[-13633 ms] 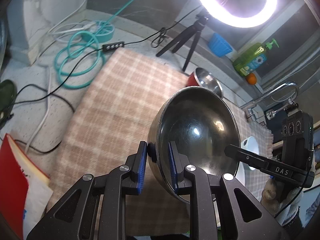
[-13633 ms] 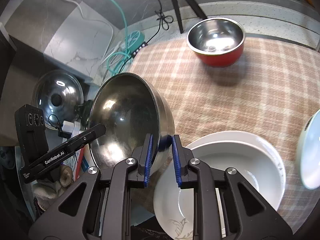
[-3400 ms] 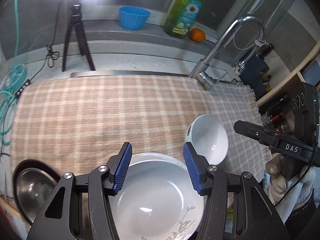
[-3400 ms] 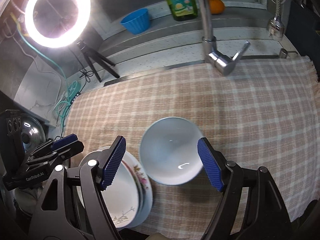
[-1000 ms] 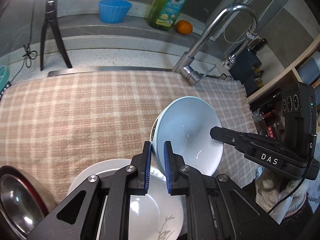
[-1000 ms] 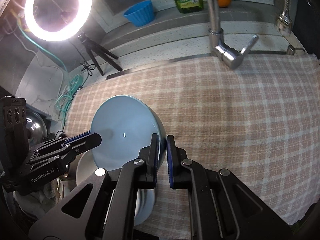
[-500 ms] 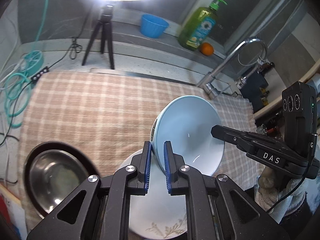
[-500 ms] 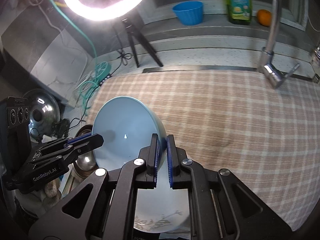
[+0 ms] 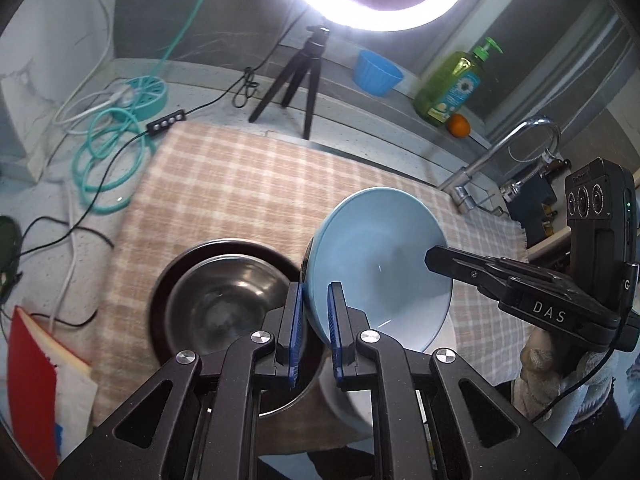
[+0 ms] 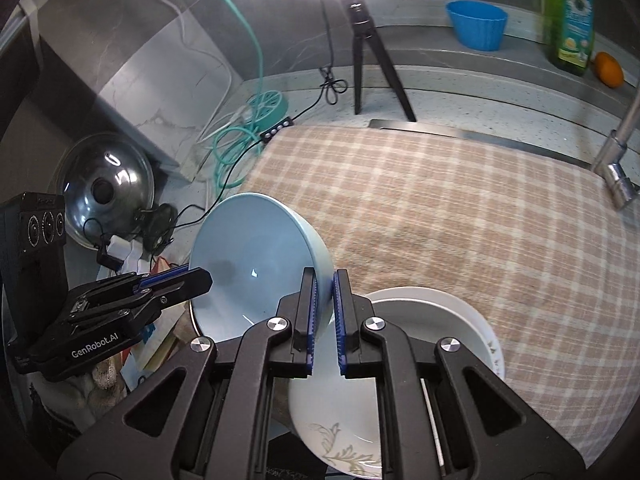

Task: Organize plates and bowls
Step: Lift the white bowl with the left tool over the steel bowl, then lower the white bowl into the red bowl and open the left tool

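Both grippers hold one light blue bowl (image 9: 380, 264) by opposite rims, above the checked cloth (image 9: 248, 196). My left gripper (image 9: 314, 308) is shut on its left rim. My right gripper (image 10: 325, 296) is shut on its right rim; the bowl also shows in the right wrist view (image 10: 256, 256). Nested steel bowls (image 9: 224, 300) sit on the cloth just left of and below the blue bowl. A stack of white plates with a floral print (image 10: 408, 368) sits at the cloth's front edge, under my right gripper.
A ring light on a tripod (image 9: 304, 76), a blue cup (image 9: 378, 72), a soap bottle (image 9: 450, 84), an orange (image 9: 458, 125) and a tap (image 9: 500, 156) stand at the back. Cables (image 9: 108, 148) lie left. A pot lid (image 10: 106, 188) leans further left.
Both grippers have carried the blue bowl leftward, from above the white plates to beside the steel bowls. Both stay shut on it.
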{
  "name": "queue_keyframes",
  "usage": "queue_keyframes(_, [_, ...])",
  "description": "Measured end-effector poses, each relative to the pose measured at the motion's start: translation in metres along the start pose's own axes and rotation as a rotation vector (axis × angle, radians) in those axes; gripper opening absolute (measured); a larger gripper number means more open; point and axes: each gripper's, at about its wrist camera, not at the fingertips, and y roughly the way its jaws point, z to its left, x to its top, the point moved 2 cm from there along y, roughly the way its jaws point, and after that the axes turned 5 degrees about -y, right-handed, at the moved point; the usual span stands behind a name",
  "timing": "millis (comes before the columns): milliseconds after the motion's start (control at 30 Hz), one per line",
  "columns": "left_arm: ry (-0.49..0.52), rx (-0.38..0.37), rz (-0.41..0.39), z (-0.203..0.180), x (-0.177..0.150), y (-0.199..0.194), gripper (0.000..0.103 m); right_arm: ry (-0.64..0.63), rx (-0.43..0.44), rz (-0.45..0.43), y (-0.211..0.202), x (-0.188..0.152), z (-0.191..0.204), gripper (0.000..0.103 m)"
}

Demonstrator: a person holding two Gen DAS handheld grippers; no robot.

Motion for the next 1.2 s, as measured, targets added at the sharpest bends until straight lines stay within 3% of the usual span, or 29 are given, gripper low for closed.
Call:
queue_keyframes(467, [-0.083, 0.047, 0.008, 0.05, -0.011, -0.012, 0.011, -0.042, 0.029, 0.096, 0.048, -0.001, 0.035, 0.008])
queue_keyframes(1200, [-0.111, 0.086, 0.042, 0.071, -0.017, -0.006, 0.011, -0.077, 0.038, 0.184, 0.083, -0.007, 0.044, 0.008])
